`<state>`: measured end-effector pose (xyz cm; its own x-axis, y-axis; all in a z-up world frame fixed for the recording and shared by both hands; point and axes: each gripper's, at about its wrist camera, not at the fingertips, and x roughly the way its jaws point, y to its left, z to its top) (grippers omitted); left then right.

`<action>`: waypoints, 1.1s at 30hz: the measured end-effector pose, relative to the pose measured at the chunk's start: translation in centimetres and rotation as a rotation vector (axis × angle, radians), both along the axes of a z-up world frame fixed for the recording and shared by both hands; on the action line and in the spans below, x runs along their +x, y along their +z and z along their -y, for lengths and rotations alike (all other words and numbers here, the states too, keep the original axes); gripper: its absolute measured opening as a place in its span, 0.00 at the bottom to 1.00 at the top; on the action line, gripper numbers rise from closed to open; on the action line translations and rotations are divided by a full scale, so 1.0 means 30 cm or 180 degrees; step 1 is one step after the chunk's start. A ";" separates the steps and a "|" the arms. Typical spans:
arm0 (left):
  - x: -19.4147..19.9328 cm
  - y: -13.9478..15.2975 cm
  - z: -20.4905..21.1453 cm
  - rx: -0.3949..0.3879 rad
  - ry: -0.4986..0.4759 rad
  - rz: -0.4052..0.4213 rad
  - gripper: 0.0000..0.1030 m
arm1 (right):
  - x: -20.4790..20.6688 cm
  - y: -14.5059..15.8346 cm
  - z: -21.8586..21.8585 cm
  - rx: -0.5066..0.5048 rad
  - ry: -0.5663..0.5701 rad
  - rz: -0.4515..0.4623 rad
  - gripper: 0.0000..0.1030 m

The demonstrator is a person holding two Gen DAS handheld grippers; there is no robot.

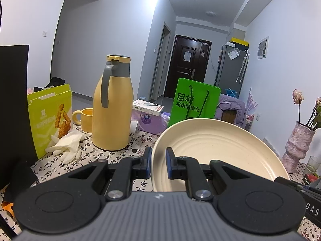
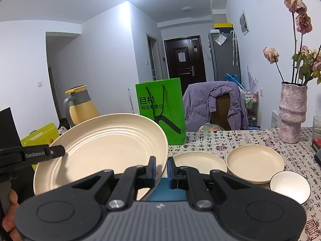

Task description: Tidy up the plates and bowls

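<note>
A large cream plate is held tilted above the table by both grippers. My left gripper is shut on its left rim; it also shows in the right wrist view at the plate's left edge. My right gripper is shut on the plate's right rim. On the table to the right lie a cream plate, a deeper cream plate and a white bowl with a dark rim.
A yellow thermos jug, yellow mug, snack bag and white gloves stand left. A green paper bag stands behind. A pink vase with dried flowers stands right. A chair with a purple jacket is beyond the table.
</note>
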<state>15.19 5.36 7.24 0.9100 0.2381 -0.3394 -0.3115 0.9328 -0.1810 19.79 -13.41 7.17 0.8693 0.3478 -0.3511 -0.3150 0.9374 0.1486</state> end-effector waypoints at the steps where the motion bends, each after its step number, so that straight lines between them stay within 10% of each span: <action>1: -0.003 -0.001 0.001 -0.0004 -0.0004 -0.0004 0.13 | -0.004 0.000 0.004 0.0000 -0.0006 0.0003 0.10; 33: -0.186 -0.007 0.146 0.0121 -0.0076 0.0050 0.13 | -0.193 -0.010 0.149 0.0183 -0.0090 0.0033 0.10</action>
